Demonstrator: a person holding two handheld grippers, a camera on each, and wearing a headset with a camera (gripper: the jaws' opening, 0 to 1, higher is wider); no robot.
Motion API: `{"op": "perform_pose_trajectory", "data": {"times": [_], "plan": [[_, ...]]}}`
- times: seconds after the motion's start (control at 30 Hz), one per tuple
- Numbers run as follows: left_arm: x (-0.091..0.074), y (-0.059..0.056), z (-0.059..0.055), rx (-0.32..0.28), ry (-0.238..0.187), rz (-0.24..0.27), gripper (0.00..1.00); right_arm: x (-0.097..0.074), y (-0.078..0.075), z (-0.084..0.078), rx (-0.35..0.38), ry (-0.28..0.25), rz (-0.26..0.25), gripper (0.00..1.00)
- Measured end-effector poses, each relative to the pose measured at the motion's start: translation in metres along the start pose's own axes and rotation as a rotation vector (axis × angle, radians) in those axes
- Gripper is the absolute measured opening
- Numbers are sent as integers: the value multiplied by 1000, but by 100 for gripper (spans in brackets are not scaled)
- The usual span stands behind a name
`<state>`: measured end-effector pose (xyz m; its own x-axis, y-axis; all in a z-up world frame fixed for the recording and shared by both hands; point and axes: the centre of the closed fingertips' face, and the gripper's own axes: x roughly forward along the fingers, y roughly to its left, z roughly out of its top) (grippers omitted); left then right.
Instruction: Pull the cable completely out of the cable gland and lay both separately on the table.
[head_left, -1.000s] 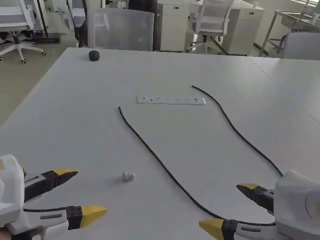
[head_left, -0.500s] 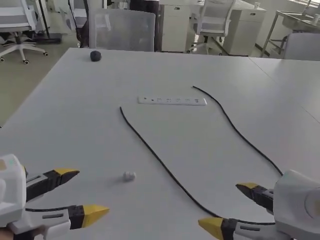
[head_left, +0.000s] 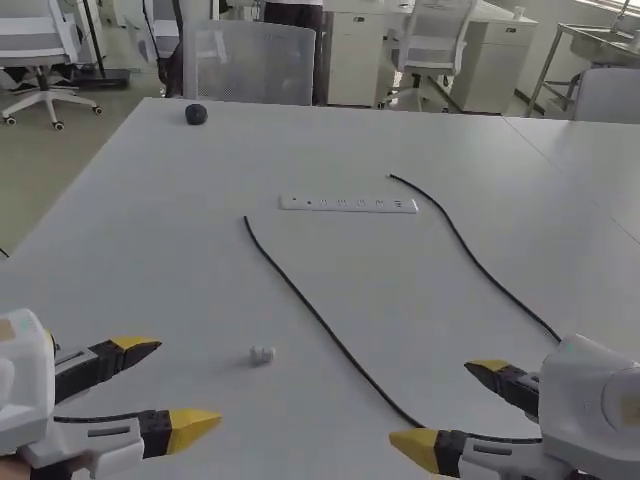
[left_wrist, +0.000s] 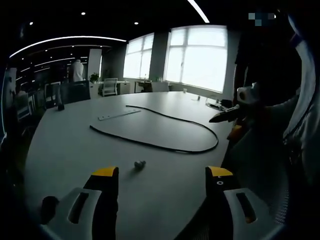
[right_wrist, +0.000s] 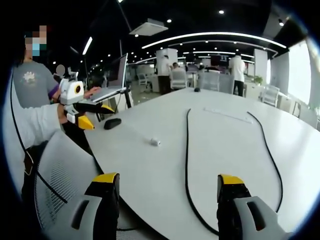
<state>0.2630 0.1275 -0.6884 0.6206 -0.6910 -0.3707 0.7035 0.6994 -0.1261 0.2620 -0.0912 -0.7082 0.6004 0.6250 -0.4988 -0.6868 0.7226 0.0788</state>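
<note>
A long black cable (head_left: 330, 332) lies in a wide loop on the white table (head_left: 150, 230), both ends free. The small white cable gland (head_left: 261, 354) rests by itself to the left of the cable, not touching it. My left gripper (head_left: 172, 385) hovers open near the front left edge, just short of the gland. On the front right my right gripper (head_left: 445, 405) is open over the cable's near bend. The left gripper view has open jaws (left_wrist: 162, 172), the gland (left_wrist: 139, 164) and the cable (left_wrist: 165, 146) ahead. From the right gripper (right_wrist: 162, 177) I see the gland (right_wrist: 155, 142) and cable (right_wrist: 187, 150).
A white power strip (head_left: 348, 204) lies across the middle of the table beyond the cable. A dark round object (head_left: 196, 114) sits at the far left corner. Office chairs (head_left: 250, 62) stand behind the far edge. A black mouse-like item (right_wrist: 112, 123) lies near the table's edge.
The head camera has shifted slightly, so the table scene sits a bit lower. Both grippers stay open and nearly still. Cable and gland have not moved.
</note>
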Motion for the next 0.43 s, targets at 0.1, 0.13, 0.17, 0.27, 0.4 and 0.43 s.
{"op": "perform_pose_trajectory", "data": {"times": [0.1, 0.13, 0.17, 0.27, 0.4, 0.43], "plan": [[0, 0, -1, -1, 1, 1, 71, 0, 0, 0, -2, -2, 0, 81], [-1, 0, -1, -2, 0, 1, 71, 0, 0, 0, 0, 0, 0, 81], [-1, 0, -1, -3, 0, 2, 71, 0, 0, 0, 1, 0, 0, 81], [-1, -1, -2, -6, 1, 3, 71, -1, 0, 0, 0, -1, 0, 81], [-2, -1, -2, -6, 0, 4, 71, -1, -1, 0, 2, -2, -2, 81], [-2, -1, -2, -6, -1, 4, 71, -1, -1, 0, 2, -3, -3, 81]]}}
